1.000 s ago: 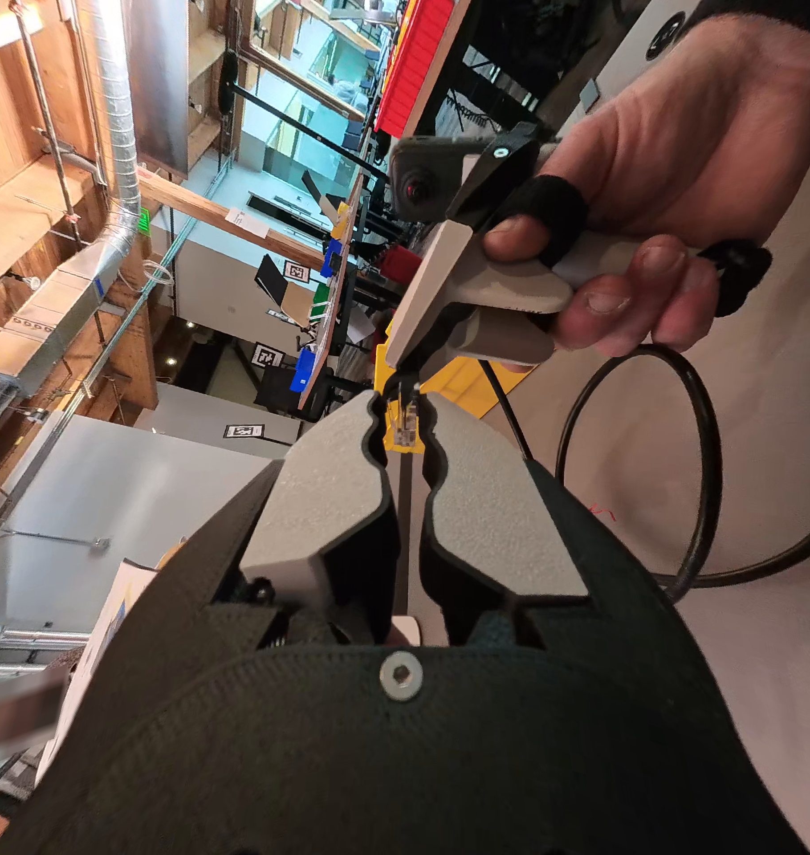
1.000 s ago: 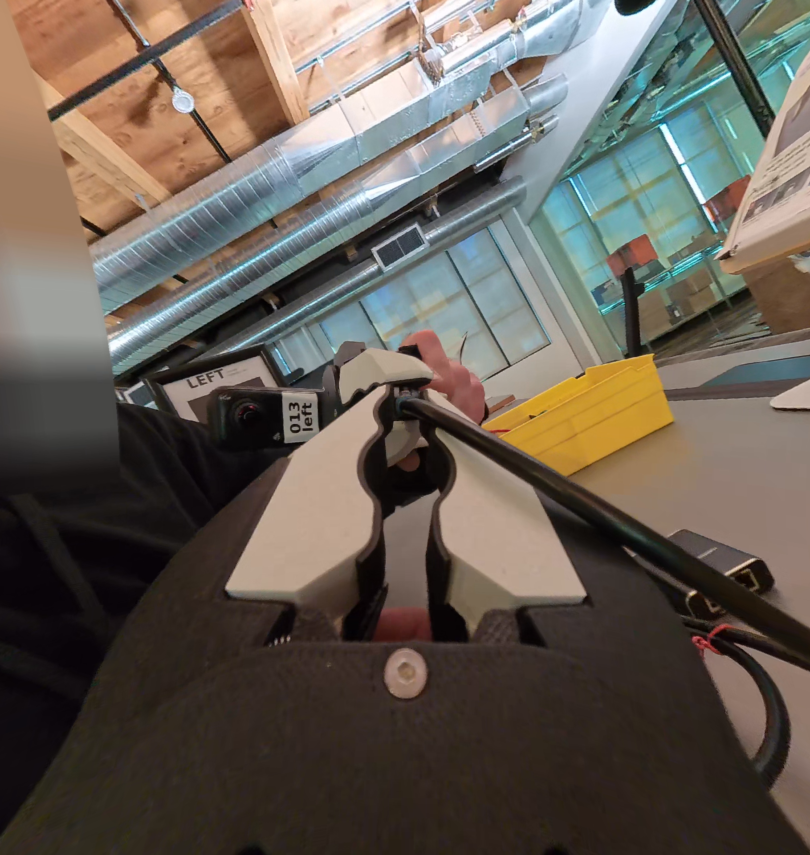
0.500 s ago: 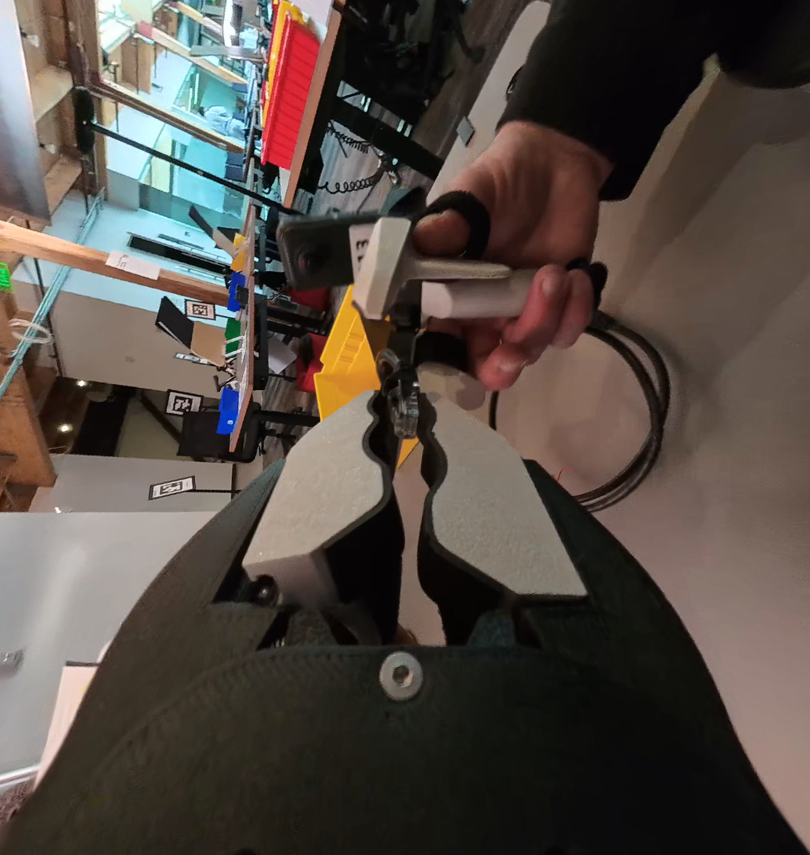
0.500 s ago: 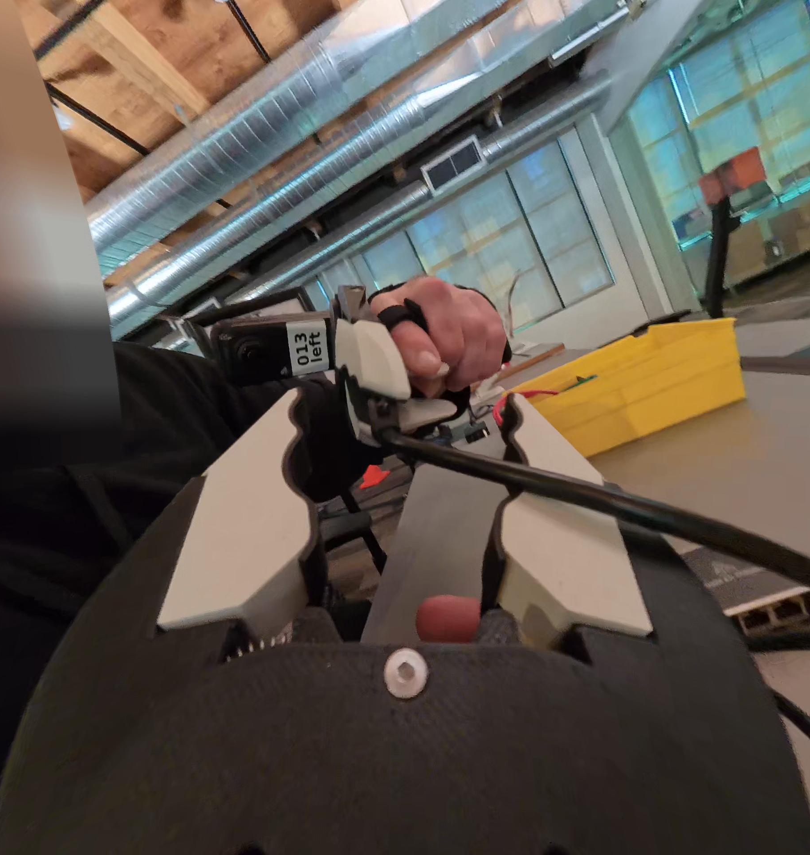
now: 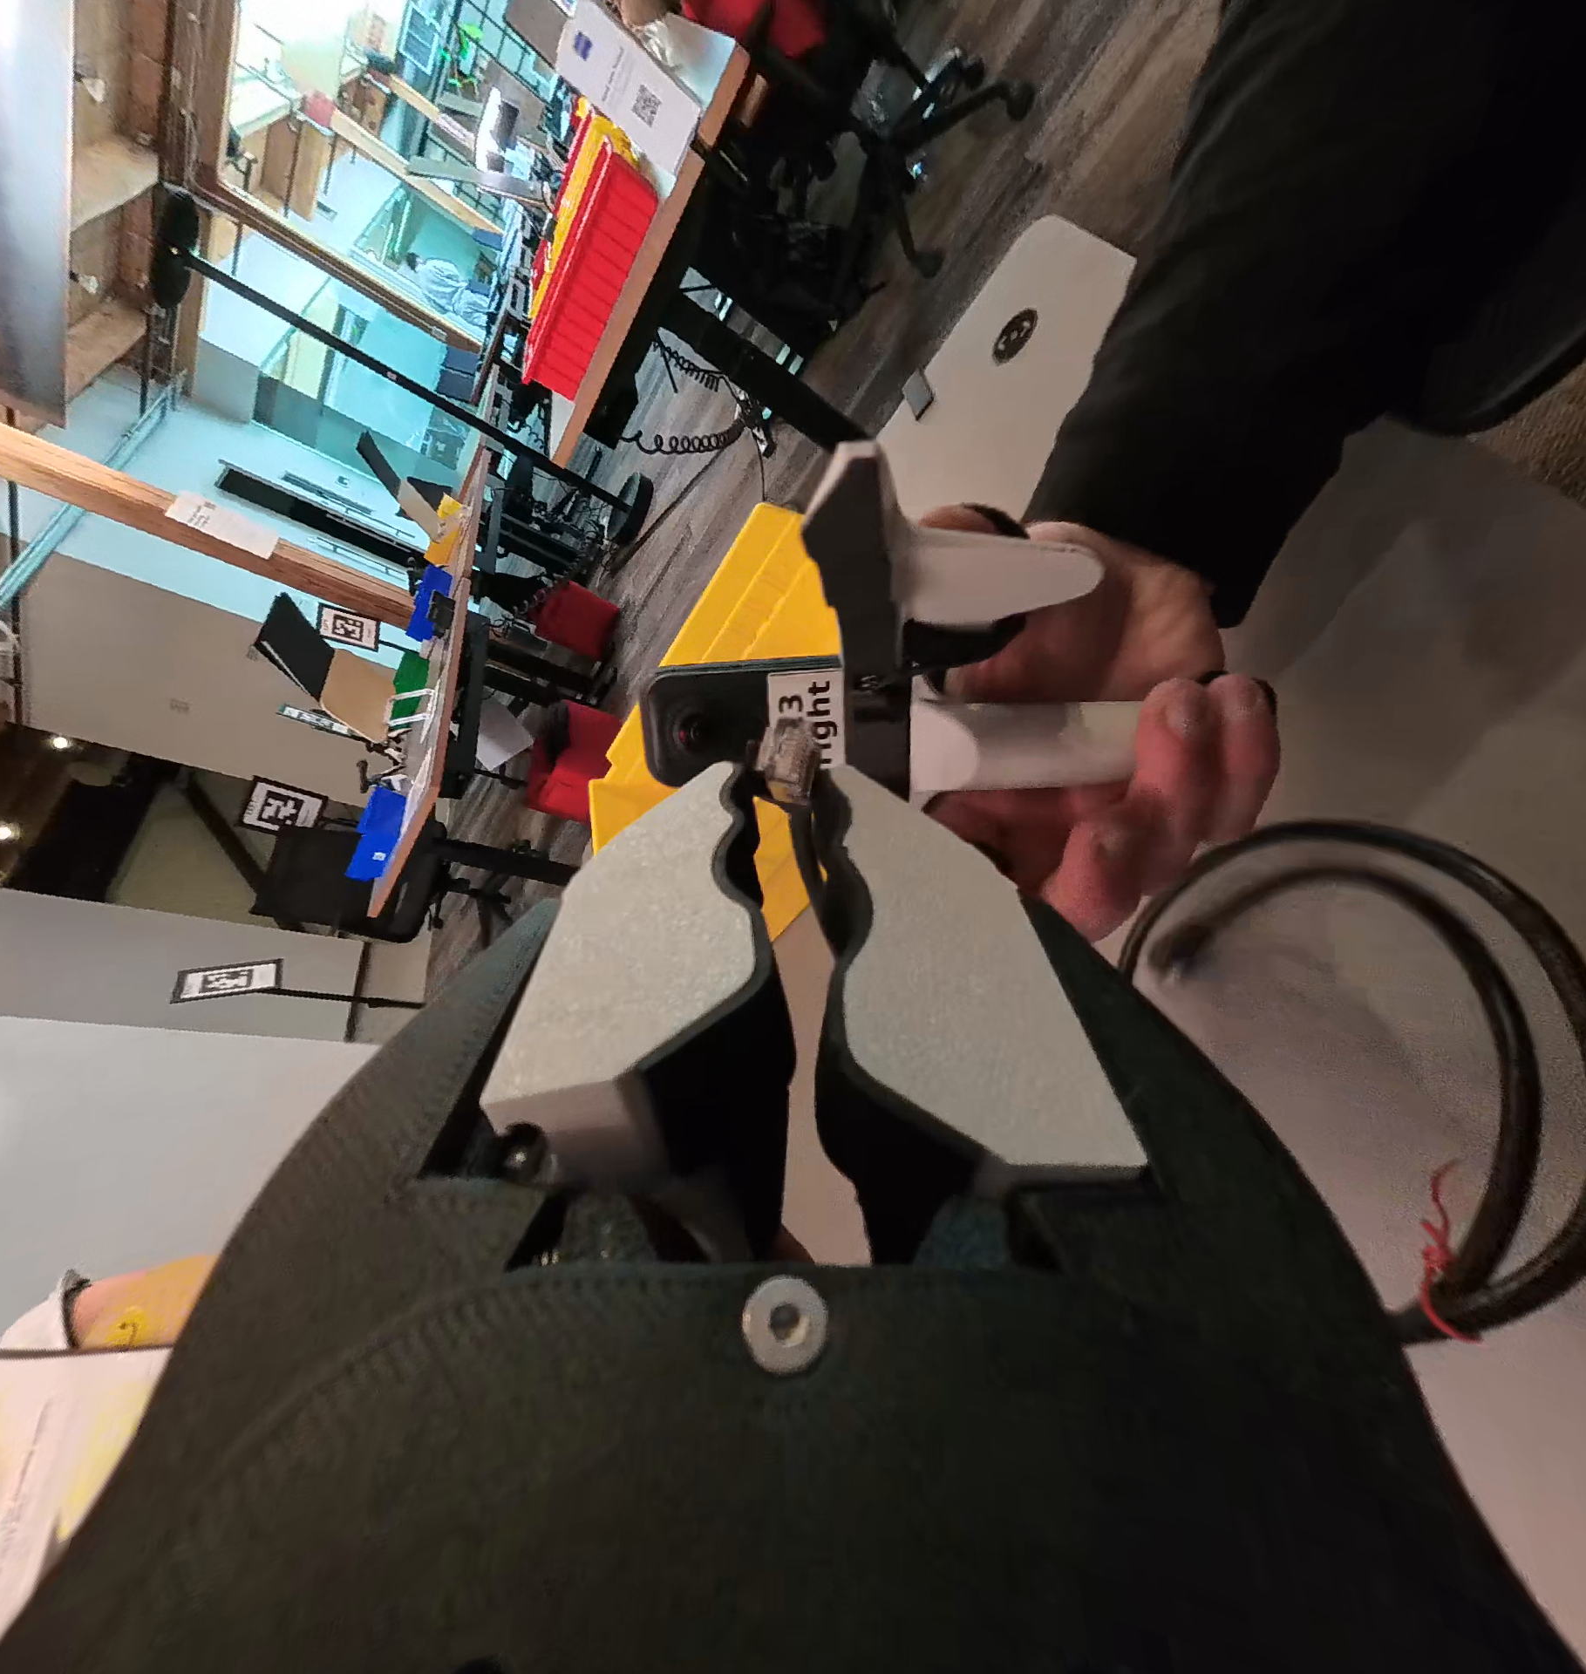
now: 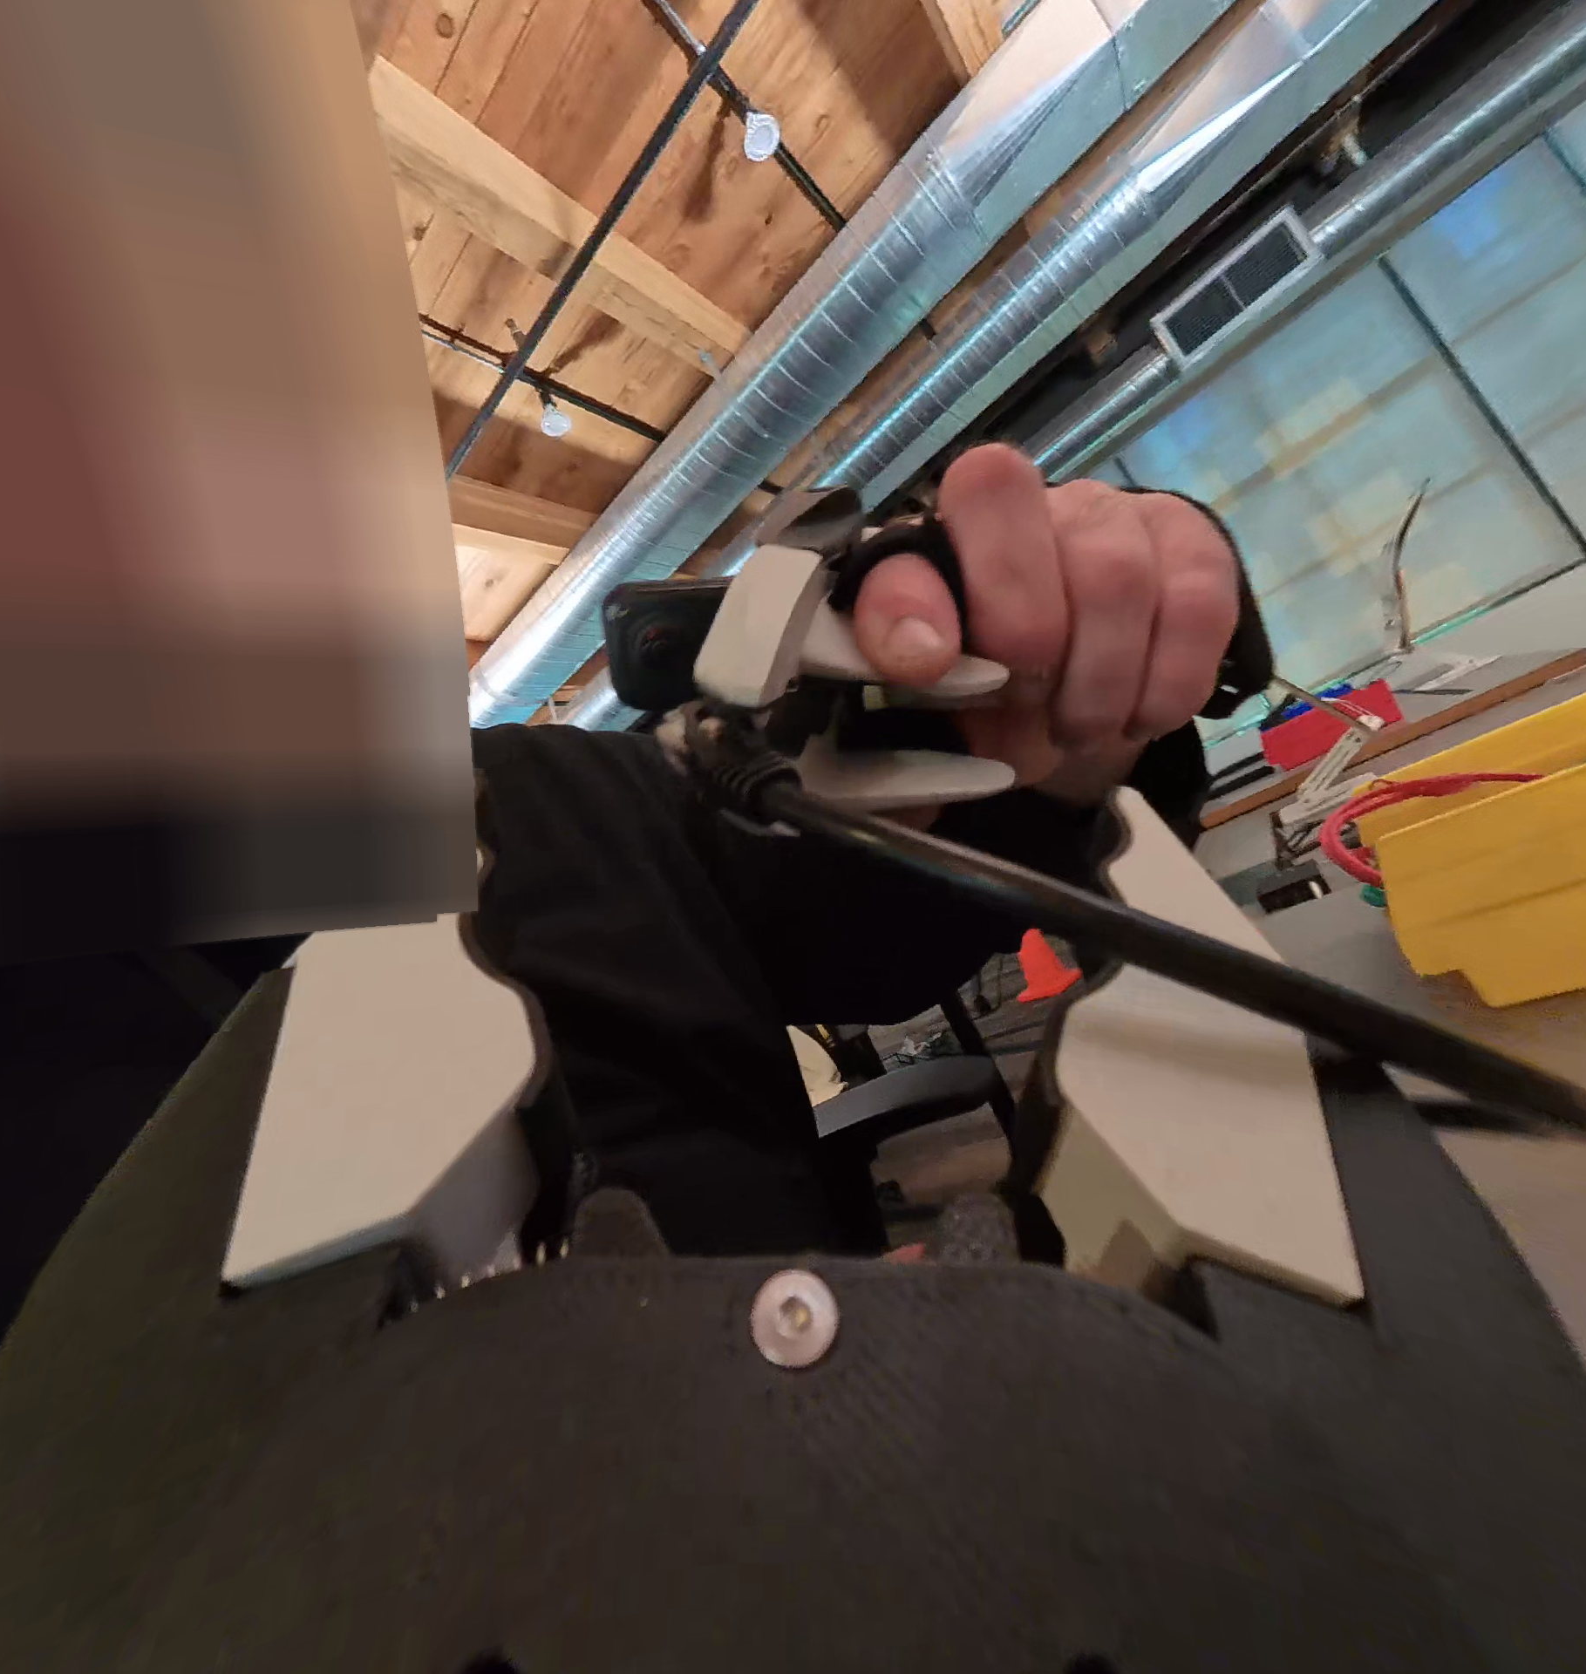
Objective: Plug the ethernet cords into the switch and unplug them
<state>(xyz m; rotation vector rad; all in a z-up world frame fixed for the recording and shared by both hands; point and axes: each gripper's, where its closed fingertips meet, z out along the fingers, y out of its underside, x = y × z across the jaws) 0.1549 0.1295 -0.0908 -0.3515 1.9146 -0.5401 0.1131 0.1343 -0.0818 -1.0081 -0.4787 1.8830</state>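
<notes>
Ethernet cord (image 5: pixel 793 770) sits clenched by its plug in the left gripper (image 5: pixel 784 797), ready for plugging, while the right gripper (image 6: pixel 798 915) nearby gapes, released.

In the left wrist view I saw a white label with black print on a black camera (image 5: pixel 694 725) at centre frame. The clear ethernet plug (image 5: pixel 787 754) covered part of that label. Three black-and-white marker signs (image 5: pixel 347 625) stood at mid left. A white sheet (image 5: pixel 630 86) with printed lines and a square code lay on a desk at the top. A paper tag (image 5: pixel 220 525) hung on a wooden beam at the left, too small for me to read. In the right wrist view I could read nothing.
</notes>
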